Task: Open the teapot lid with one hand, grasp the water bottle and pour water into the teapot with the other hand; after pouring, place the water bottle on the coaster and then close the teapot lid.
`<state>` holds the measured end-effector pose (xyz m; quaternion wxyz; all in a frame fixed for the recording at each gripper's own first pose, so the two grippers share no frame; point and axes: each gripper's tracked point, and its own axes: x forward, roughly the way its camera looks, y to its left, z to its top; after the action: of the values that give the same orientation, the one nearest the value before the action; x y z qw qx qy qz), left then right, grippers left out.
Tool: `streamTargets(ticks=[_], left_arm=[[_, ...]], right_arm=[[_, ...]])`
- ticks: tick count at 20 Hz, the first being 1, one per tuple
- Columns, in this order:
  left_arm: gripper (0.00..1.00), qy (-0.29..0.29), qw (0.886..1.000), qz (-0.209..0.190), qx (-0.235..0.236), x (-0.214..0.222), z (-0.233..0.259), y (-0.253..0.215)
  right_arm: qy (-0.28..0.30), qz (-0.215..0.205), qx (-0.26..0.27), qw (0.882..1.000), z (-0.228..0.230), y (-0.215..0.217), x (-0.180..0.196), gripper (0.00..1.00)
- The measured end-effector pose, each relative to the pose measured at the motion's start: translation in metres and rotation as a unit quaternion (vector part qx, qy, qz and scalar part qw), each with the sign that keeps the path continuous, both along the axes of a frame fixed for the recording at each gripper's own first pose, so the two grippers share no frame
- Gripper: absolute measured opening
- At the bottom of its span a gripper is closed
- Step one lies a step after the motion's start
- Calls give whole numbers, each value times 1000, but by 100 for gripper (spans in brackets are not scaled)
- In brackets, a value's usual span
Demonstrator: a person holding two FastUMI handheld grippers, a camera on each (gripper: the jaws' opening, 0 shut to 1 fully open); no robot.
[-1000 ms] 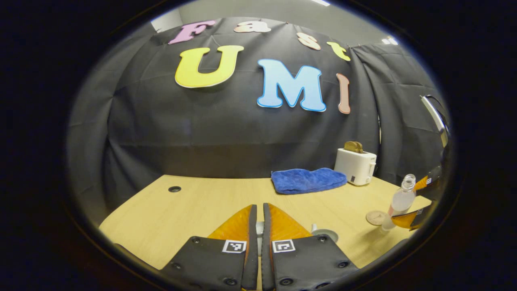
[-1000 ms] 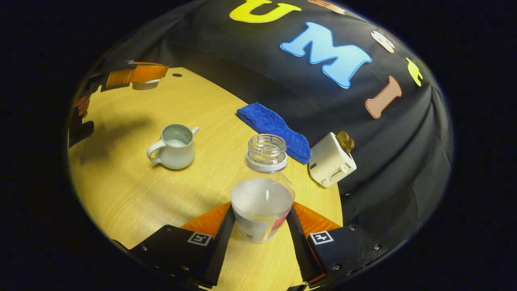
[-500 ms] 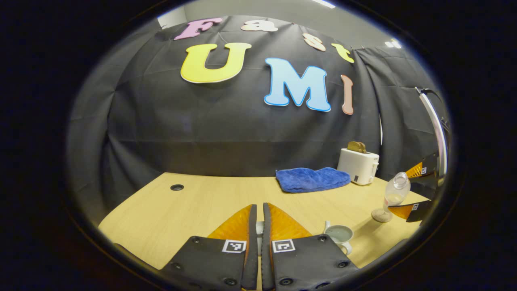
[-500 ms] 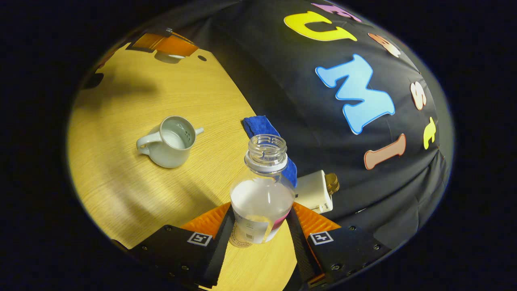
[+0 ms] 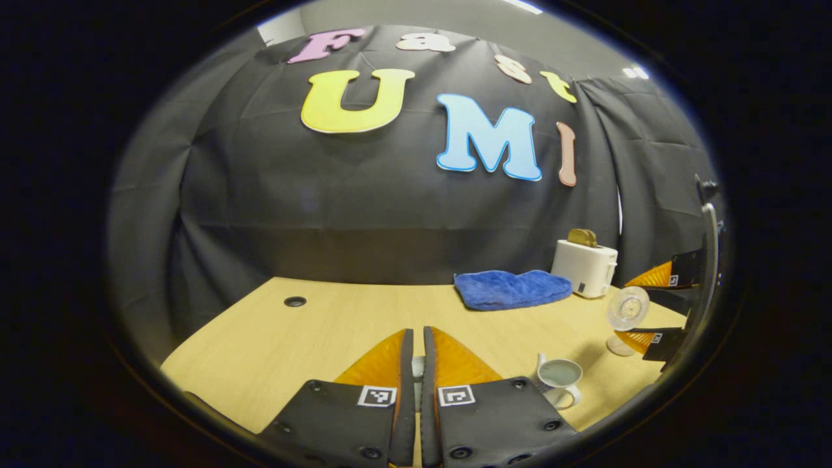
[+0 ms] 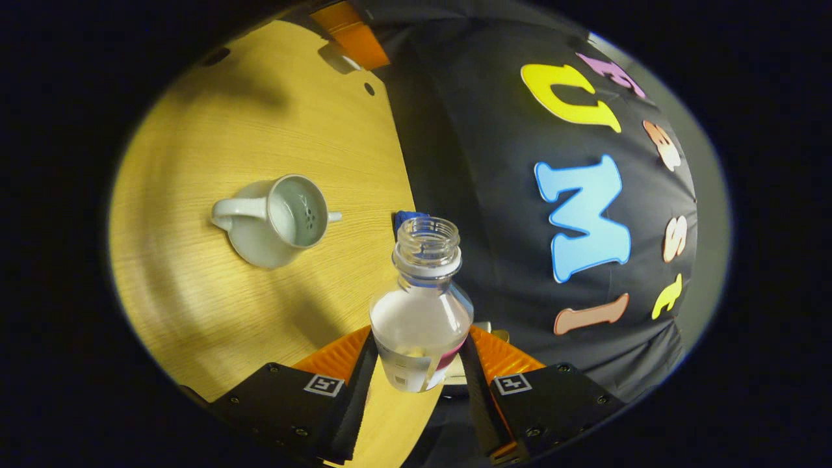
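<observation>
right tongs (image 6: 416, 364) clamp the uncapped water bottle (image 6: 421, 318), tilted above the desk (image 6: 195, 279) near the open teapot (image 6: 279, 218). left tongs (image 5: 416, 364) pinch narrowly on something white, hard to identify.

Light wood table (image 5: 312, 338): open teapot (image 5: 560, 379), blue cloth (image 5: 512, 288), toaster (image 5: 584, 266), coaster (image 5: 619, 346).
</observation>
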<state>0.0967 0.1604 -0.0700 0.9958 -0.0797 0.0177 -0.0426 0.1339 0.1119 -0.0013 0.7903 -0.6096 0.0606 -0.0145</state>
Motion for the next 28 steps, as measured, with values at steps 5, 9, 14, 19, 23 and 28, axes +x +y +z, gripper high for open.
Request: streamTargets(ticks=[5, 9, 14, 19, 23, 28], left_arm=[[10, -1, 1000, 3, -6, 0, 0, 11], [10, -1, 1000, 9, -9, -1, -2, 21], [10, 0, 1000, 17, -16, -5, -6, 30], [10, 6, 999, 26, -25, -8, -12, 38], [10, 10, 999, 35, -30, -10, -19, 47], [10, 11, 998, 43, -32, -13, -21, 54]], right_arm=[[4, 2, -68, 998, -3, 5, 9, 69], [34, 6, -130, 991, -7, 9, 15, 69], [77, 3, -181, 980, -14, 7, 20, 69], [98, 20, -235, 967, -17, 20, 22, 69], [96, 30, -290, 952, -15, 24, 26, 69], [107, 28, -322, 940, -15, 27, 29, 69]])
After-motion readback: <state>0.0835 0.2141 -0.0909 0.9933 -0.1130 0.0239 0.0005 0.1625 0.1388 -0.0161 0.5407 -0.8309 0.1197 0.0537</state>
